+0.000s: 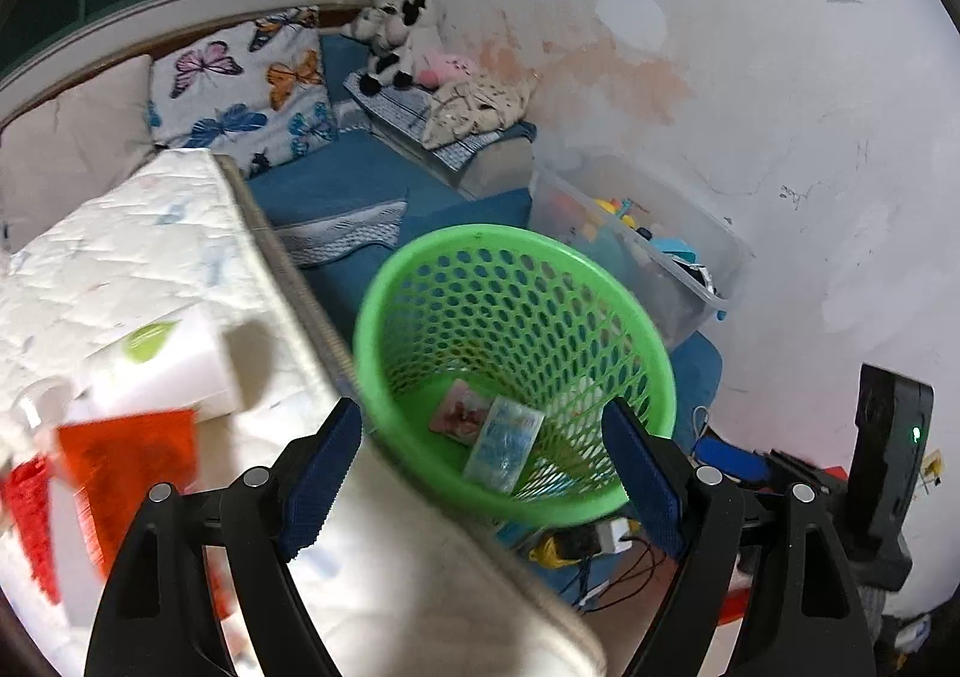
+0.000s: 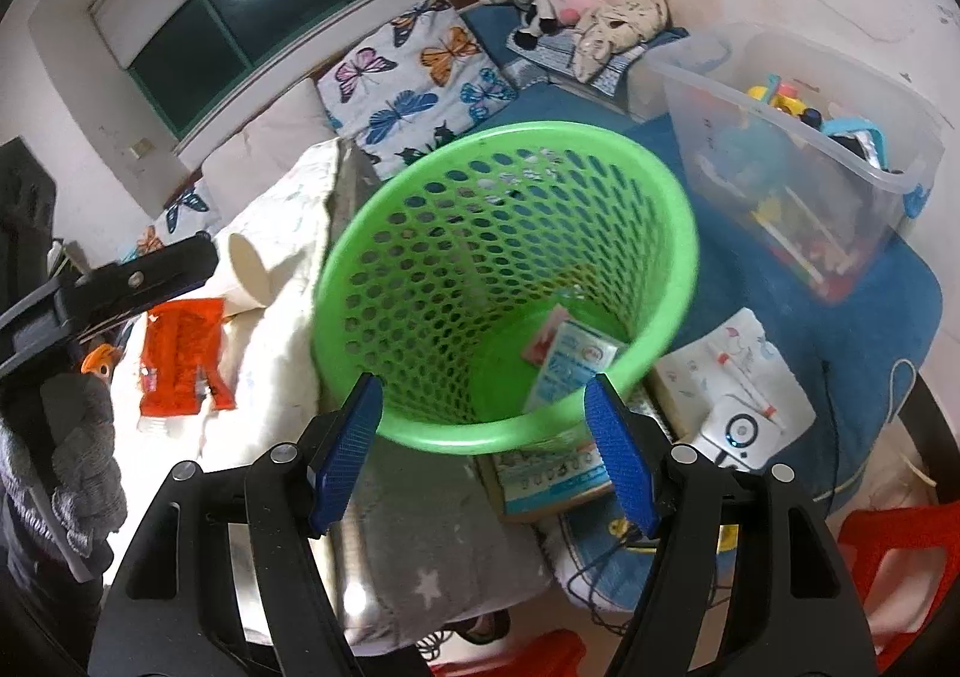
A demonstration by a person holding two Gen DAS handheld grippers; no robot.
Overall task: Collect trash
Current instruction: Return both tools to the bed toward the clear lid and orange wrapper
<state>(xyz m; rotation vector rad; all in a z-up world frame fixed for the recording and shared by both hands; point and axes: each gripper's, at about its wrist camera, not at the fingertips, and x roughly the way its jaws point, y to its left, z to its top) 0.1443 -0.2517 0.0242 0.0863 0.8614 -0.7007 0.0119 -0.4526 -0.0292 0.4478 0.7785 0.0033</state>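
A green mesh basket (image 1: 516, 329) (image 2: 480, 233) leans toward me beside the white mattress (image 1: 150, 245). A pink wrapper (image 1: 459, 407) and a pale blue packet (image 1: 504, 446) (image 2: 567, 368) lie in its bottom. My left gripper (image 1: 483, 473) is open above the mattress edge, nothing between its pads. My right gripper (image 2: 483, 449) is open too, the basket's near rim just beyond its fingertips. On the mattress lie an orange-red wrapper (image 1: 129, 473) (image 2: 180, 359), a tipped paper cup (image 2: 249, 275) and a white box with a green leaf (image 1: 162, 371).
A clear bin of toys (image 2: 798, 149) (image 1: 648, 245) stands by the wall on blue matting. A flat box (image 2: 552, 479), a white device (image 2: 738, 431) and cables lie under and beside the basket. Red stools (image 2: 888, 545) sit near. The gloved hand with the left gripper (image 2: 120, 281) is at the left.
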